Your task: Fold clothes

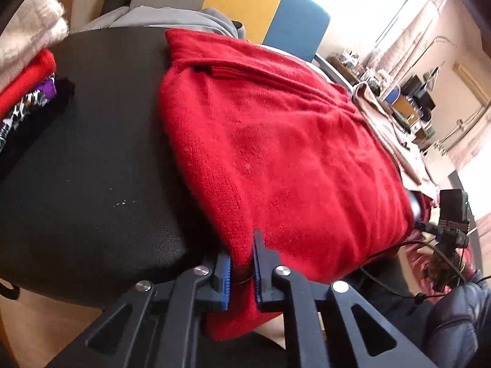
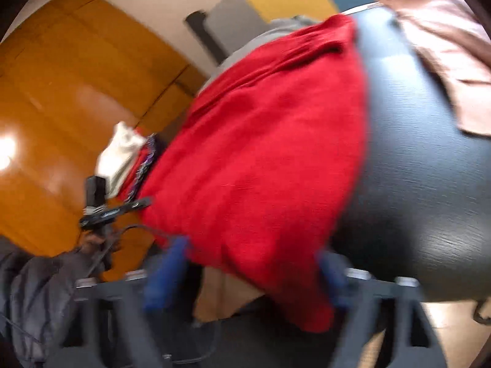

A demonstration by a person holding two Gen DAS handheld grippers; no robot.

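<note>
Because the sweater [image 1: 276, 159] lies flat across the black table [image 1: 92, 168], its near hem hanging over the 6 o'clock edge, your left gripper [image 1: 241, 273] pinches that hem corner, ready to lift; your right gripper [image 2: 248, 279] gapes wide, straddling the other corner, gripping nothing.

I see the red knit sweater [image 1: 276, 141] lying folded flat on the black table [image 1: 92, 184], its near edge overhanging
</note>
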